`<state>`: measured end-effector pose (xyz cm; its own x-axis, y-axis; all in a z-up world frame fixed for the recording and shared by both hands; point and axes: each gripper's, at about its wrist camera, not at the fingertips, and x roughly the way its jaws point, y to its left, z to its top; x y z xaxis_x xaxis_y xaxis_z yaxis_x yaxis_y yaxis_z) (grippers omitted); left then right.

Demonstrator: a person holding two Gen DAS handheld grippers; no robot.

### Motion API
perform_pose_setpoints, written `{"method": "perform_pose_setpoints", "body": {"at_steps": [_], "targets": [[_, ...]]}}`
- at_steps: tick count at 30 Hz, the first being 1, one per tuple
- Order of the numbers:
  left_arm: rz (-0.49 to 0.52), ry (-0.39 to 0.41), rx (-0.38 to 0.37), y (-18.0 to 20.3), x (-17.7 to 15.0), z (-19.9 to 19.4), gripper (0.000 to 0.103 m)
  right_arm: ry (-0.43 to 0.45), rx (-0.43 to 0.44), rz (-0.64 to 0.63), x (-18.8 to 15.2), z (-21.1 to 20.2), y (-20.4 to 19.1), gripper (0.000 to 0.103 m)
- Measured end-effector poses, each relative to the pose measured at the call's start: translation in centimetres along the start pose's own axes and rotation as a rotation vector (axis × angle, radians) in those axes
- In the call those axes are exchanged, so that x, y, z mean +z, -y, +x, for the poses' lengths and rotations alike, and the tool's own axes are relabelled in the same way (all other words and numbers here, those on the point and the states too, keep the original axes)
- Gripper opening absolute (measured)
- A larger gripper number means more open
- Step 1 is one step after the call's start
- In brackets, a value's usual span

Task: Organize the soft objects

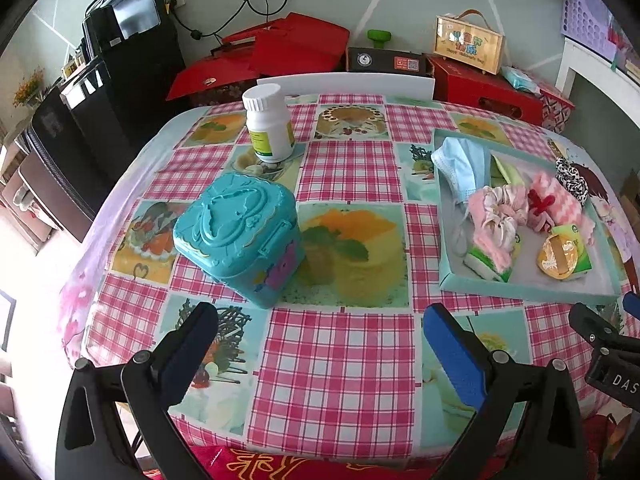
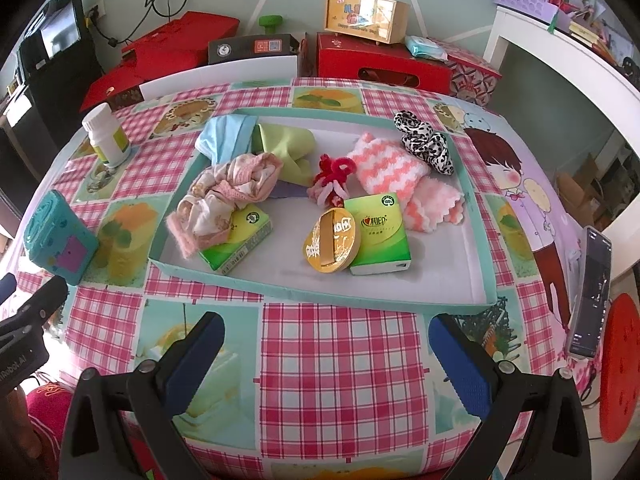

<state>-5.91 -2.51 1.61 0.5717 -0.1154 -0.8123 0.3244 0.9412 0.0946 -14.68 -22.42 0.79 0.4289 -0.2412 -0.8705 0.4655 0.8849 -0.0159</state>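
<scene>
A shallow teal tray (image 2: 320, 288) (image 1: 520, 292) holds the soft things: a blue face mask (image 2: 224, 136) (image 1: 460, 164), a green cloth (image 2: 288, 144), a pink crumpled cloth (image 2: 224, 196) (image 1: 496, 216), a pink-and-white knitted piece (image 2: 392, 168), a red pipe-cleaner toy (image 2: 334, 178), two green tissue packs (image 2: 380, 232) (image 2: 240, 244) and a round gold tin (image 2: 330, 244). A black-and-white scrunchie (image 2: 424, 140) lies on the tray's far right rim. My right gripper (image 2: 326, 344) is open over the cloth in front of the tray. My left gripper (image 1: 320, 344) is open, near the teal plastic box (image 1: 240, 236).
A white pill bottle (image 1: 268, 124) (image 2: 106, 136) stands at the back left of the checked tablecloth (image 1: 344, 360). A phone (image 2: 592, 292) stands at the table's right edge. Red boxes (image 1: 288, 48) and a white chair back (image 1: 348, 82) lie behind the table.
</scene>
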Motion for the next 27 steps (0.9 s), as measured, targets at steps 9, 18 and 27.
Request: {"method": "perform_pose_setpoints", "body": {"at_steps": [9,18,27], "targets": [[-0.01,-0.008,0.003,-0.14,0.01,0.31,0.102,-0.002,-0.001,-0.003,-0.02,0.07,0.0,0.103],[-0.005,-0.018,0.007,0.17,0.02,0.65,0.102,-0.009,-0.003,-0.001,-0.01,0.21,0.02,0.103],[0.001,-0.013,0.009,0.24,0.04,0.59,0.102,-0.012,-0.002,0.002,0.0,0.27,0.06,0.103]]}}
